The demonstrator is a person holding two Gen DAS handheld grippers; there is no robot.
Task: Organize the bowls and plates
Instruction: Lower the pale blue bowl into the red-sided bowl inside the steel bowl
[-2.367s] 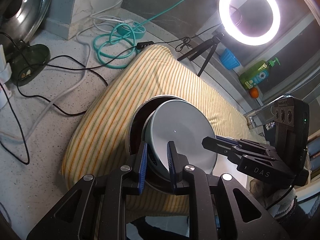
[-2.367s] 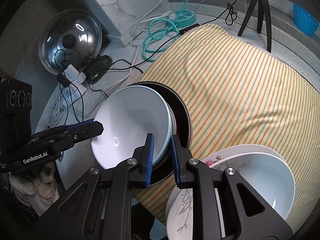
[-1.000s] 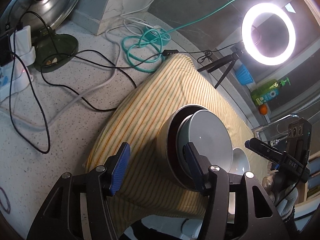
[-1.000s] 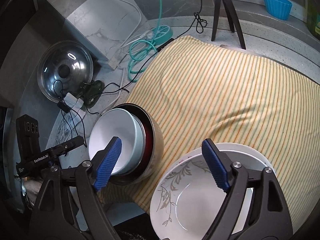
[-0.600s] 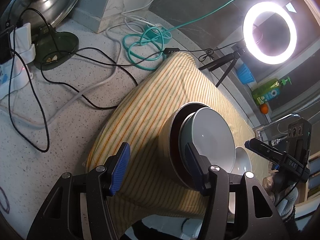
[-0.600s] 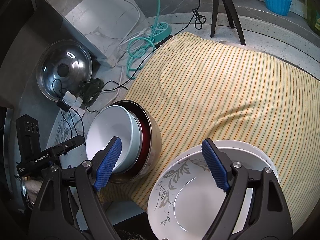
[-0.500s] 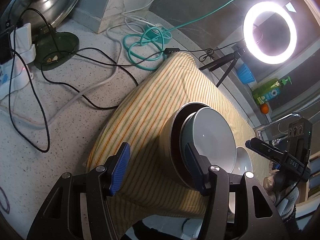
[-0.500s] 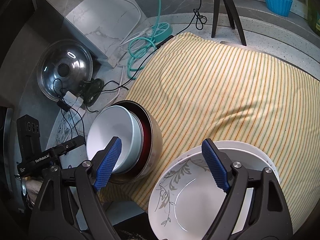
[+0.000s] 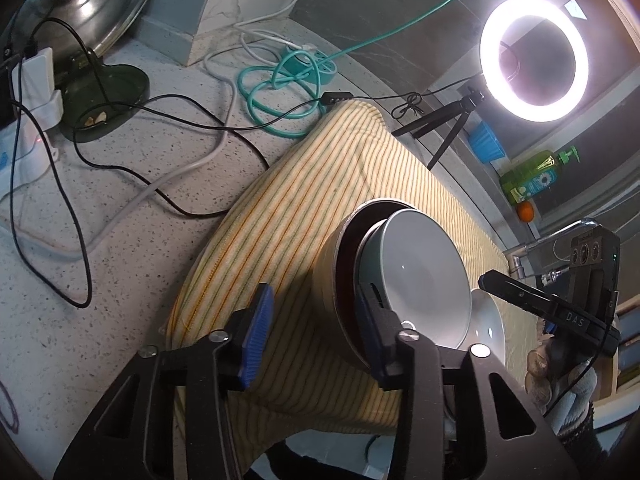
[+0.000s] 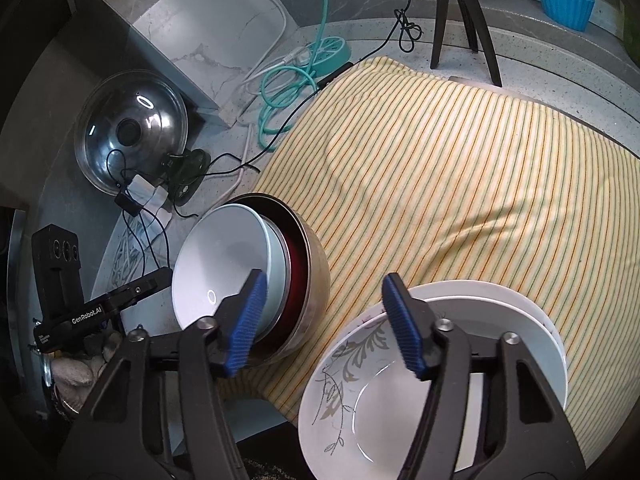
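Note:
A pale blue-grey bowl [image 9: 416, 276] [image 10: 220, 268] sits nested in a dark red bowl [image 10: 294, 256], which sits inside a steel bowl [image 9: 328, 276] [image 10: 316, 280]. The stack rests on a striped cloth [image 9: 300, 200]. My left gripper [image 9: 316, 320] hovers just in front of the stack's left side; its jaws are closing with nothing held between them. My right gripper [image 10: 324, 320] hangs above the gap between the stack and a floral white bowl [image 10: 352, 360] on a white plate [image 10: 520, 308]. Its jaws are closing too and grip nothing.
A ring light [image 9: 534, 58] on a tripod stands behind the cloth. A teal cable coil [image 9: 280, 92], black cables, a pot lid [image 10: 130, 136] and a green dish [image 9: 104, 100] lie on the counter to the left. A blue cup [image 10: 562, 0] stands at the back.
Both grippers earlier pinched the pale bowl's rim, then let go and drew back. Over the last half second both pairs of jaws have narrowed; the bowls have not moved.

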